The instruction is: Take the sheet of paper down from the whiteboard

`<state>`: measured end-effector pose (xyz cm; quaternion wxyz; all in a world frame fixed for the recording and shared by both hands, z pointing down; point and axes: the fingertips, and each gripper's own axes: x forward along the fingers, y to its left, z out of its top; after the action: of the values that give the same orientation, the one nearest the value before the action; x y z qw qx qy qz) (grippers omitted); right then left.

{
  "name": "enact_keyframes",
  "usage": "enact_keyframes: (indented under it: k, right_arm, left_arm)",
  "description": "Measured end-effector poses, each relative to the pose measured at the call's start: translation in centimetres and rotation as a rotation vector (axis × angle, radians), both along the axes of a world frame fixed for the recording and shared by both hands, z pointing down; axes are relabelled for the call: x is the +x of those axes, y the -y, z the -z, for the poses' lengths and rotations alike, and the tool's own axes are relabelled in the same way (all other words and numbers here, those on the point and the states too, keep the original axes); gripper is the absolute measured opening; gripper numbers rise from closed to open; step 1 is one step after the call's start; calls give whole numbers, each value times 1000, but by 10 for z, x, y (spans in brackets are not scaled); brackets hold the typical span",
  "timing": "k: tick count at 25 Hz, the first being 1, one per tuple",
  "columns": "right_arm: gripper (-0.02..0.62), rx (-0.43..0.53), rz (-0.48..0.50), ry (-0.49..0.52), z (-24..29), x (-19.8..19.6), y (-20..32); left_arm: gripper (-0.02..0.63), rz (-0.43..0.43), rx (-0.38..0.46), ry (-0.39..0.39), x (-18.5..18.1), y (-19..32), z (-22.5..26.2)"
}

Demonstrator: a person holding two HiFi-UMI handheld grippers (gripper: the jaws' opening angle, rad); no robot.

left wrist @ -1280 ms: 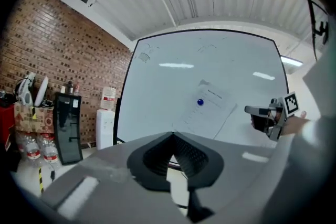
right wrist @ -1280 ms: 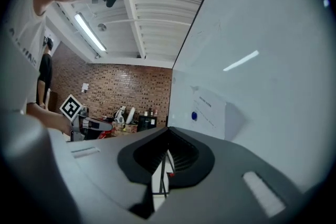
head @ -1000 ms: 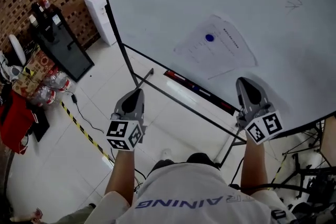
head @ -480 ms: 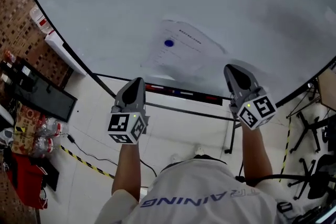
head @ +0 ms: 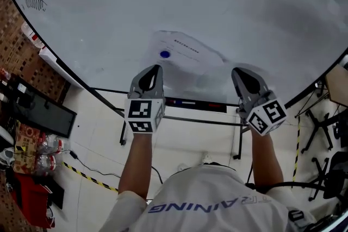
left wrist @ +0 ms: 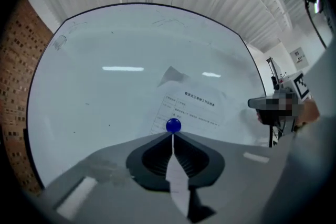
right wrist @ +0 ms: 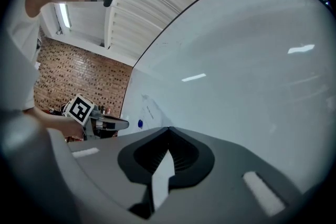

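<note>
A printed sheet of paper (head: pixel 187 57) hangs on the whiteboard (head: pixel 109 2), pinned by a round blue magnet (head: pixel 165 54) near its left edge. In the left gripper view the magnet (left wrist: pixel 173 125) sits just past the tips of my left gripper (left wrist: pixel 172 135), with the paper (left wrist: pixel 197 108) behind it. The left gripper (head: pixel 154 70) is shut and empty, pointing at the magnet. My right gripper (head: pixel 242 74) is shut and empty too, aimed at bare board to the right of the sheet. In the right gripper view the right gripper (right wrist: pixel 168 128) faces blank whiteboard (right wrist: pixel 247 55).
A marker tray (head: pixel 196 103) runs along the board's lower edge on a black stand. A black table (head: pixel 38 111), water bottles (head: pixel 49 145) and a red bag (head: pixel 30 193) stand on the tiled floor at the left. Brick wall (right wrist: pixel 79 78) lies beyond the board.
My left gripper has swung right and up, from beside the board's lower edge to just under the blue magnet. The right gripper has shifted only a little. The head view has turned to face the board squarely.
</note>
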<state>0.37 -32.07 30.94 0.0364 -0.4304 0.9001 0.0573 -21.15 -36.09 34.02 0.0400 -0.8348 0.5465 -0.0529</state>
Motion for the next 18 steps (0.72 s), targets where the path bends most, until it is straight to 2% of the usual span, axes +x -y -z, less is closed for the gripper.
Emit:
enact_keyframes:
  k: [3,9,12,18]
  right_arm:
    - [8,4,4,-5,2,-3,3]
    - [8,10,23,-11,4,-9,9]
    - [8,-1,30,-16,1,-11,10]
    - [8,-7,41,-16,-1,-11,14]
  left_arm:
    - [66,3,23,52,8,11,1]
    - [132,59,50,98,13,30,6]
    - [144,85,61,138,14,34,8]
    - [141,72,59,124,18,34,10]
